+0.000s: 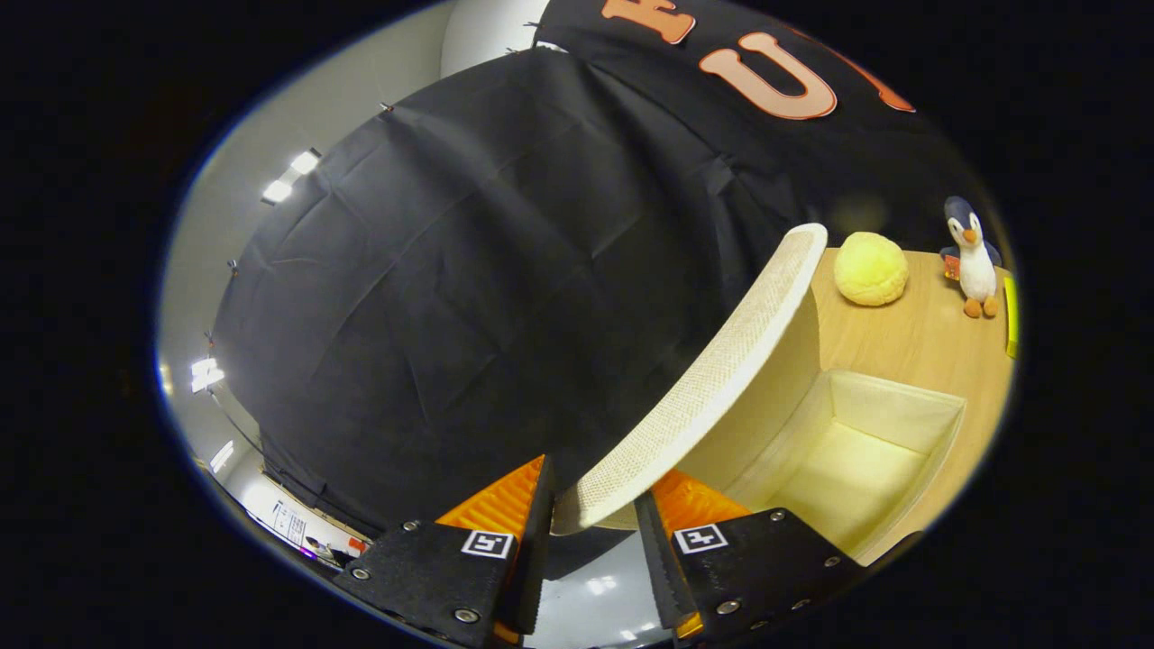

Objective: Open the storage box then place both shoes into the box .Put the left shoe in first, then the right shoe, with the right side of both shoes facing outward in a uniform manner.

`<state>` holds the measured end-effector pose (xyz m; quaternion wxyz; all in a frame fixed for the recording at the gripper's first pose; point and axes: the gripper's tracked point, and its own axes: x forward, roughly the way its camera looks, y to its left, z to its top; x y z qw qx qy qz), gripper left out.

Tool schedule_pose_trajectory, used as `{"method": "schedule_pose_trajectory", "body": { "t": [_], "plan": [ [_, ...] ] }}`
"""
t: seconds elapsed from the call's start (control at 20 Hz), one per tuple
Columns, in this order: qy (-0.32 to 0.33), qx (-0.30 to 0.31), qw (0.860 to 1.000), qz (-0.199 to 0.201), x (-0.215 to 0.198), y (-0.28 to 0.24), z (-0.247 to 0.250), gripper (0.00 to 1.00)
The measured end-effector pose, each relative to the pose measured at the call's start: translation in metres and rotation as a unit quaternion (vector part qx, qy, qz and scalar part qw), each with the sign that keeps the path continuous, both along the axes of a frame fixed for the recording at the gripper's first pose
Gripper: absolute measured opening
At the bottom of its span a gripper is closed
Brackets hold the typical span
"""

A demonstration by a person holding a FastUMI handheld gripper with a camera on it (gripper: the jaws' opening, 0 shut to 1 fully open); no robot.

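Now the gripper (590,527) pinches the lid (712,383) of the open storage box (892,415), lifted up beside a yellow ball (870,269).

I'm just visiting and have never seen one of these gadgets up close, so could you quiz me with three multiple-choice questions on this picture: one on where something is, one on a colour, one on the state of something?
1. Where is the toy penguin?
A. inside the storage box
B. on the wooden table, beyond the box
C. between the fingers

2. What colour is the round plush ball?
A. yellow
B. blue
C. red

3. What state is the storage box in?
A. closed
B. open and bare inside
C. open with a shoe inside

Answers:
1 B: it stands on the wooden table past the box, beside the ball.
2 A: it is pale yellow.
3 B: the lid is raised, its edge between the fingers of the gripper, and the cream lining lies bare.
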<state>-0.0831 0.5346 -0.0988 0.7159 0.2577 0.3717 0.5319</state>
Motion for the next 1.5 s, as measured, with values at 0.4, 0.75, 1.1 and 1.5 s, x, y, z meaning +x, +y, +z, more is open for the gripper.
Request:
{"method": "schedule_pose_trajectory", "body": {
  "t": [0.4, 0.75, 1.1, 1.5],
  "plan": [
    [0.040, -0.037, 0.998, -0.005, 0.014, 0.062, -0.026, 0.73],
    [0.052, -0.020, 0.998, -0.019, 0.022, 0.061, -0.021, 0.96],
    [0.020, -0.013, 0.997, -0.072, 0.041, -0.008, -0.009, 0.96],
    [-0.070, -0.155, 0.972, -0.164, 0.063, -0.146, -0.093, 0.96]
  ]
}}
